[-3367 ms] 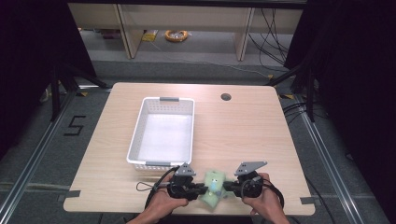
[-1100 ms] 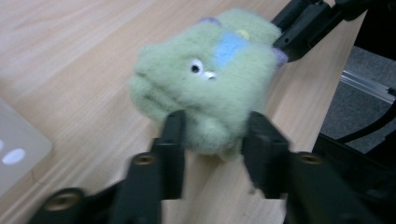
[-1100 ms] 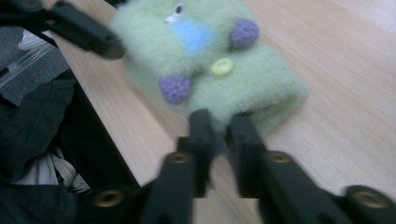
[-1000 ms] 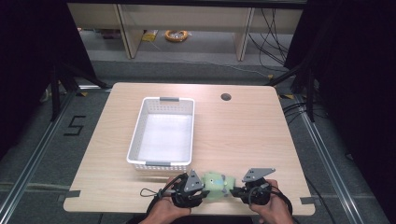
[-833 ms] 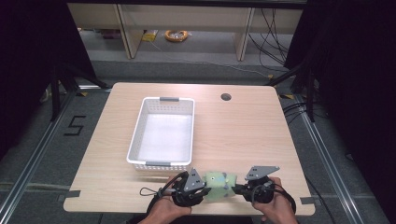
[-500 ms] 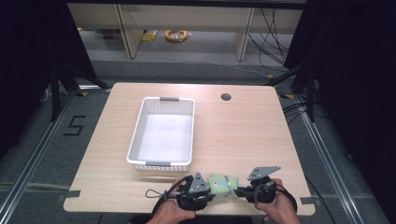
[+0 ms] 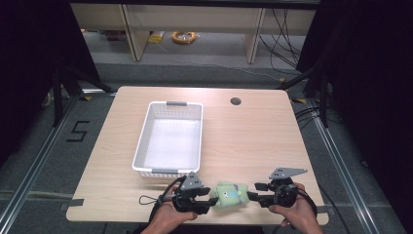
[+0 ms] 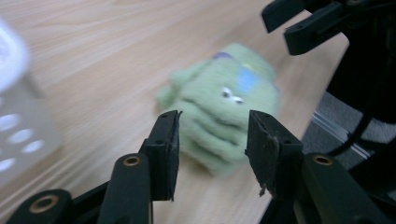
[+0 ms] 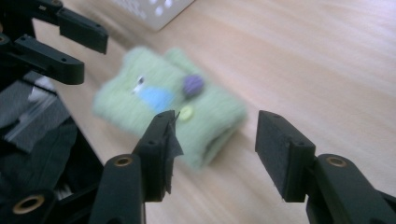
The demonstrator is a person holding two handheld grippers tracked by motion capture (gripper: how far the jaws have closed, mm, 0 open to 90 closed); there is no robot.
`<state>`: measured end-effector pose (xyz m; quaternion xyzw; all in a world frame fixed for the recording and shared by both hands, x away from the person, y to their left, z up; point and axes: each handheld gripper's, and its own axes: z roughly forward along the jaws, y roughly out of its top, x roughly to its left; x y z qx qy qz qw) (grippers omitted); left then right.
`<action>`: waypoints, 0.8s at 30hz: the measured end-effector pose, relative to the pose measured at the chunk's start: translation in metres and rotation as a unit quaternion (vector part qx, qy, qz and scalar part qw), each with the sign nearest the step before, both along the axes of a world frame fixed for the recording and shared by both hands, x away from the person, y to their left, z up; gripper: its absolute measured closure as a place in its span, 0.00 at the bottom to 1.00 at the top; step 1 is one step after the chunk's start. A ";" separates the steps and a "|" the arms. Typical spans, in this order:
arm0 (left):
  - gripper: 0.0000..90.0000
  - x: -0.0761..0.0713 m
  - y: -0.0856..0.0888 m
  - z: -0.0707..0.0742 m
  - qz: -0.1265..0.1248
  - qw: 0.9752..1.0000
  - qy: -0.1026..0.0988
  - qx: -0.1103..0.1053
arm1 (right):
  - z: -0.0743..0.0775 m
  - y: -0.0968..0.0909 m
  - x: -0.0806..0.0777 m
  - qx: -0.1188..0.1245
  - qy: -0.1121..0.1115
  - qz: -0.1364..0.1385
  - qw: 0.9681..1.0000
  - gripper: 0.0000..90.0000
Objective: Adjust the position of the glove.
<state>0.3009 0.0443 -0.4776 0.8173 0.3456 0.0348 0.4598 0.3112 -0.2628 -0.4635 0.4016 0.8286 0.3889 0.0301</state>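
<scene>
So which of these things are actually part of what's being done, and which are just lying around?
Part of the work:
- green folded cloth, lying on the table
- left gripper, open
- right gripper, open

Just lying about:
- white basket, near the cloth
- yellow coil, on the floor beyond the table

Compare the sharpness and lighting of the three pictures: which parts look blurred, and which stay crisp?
High view: evenly lit, basket crisp, dark surroundings. Left gripper view: green knitted bundle and basket wall smeared, left claw sharp. Right gripper view: bundle soft-edged, right claw crisp.
</scene>
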 end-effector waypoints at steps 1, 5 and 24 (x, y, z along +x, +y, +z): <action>0.58 0.003 0.003 -0.001 0.007 1.000 0.011 -0.003 | 0.000 0.000 0.004 0.011 0.013 -0.026 1.000 0.51; 0.55 0.009 0.002 -0.007 0.023 0.999 0.043 -0.007 | -0.006 0.003 0.013 0.014 0.015 -0.025 0.999 0.50; 0.54 0.015 -0.013 -0.030 0.030 0.992 0.121 -0.008 | -0.029 0.020 0.028 -0.011 0.065 -0.019 0.998 0.57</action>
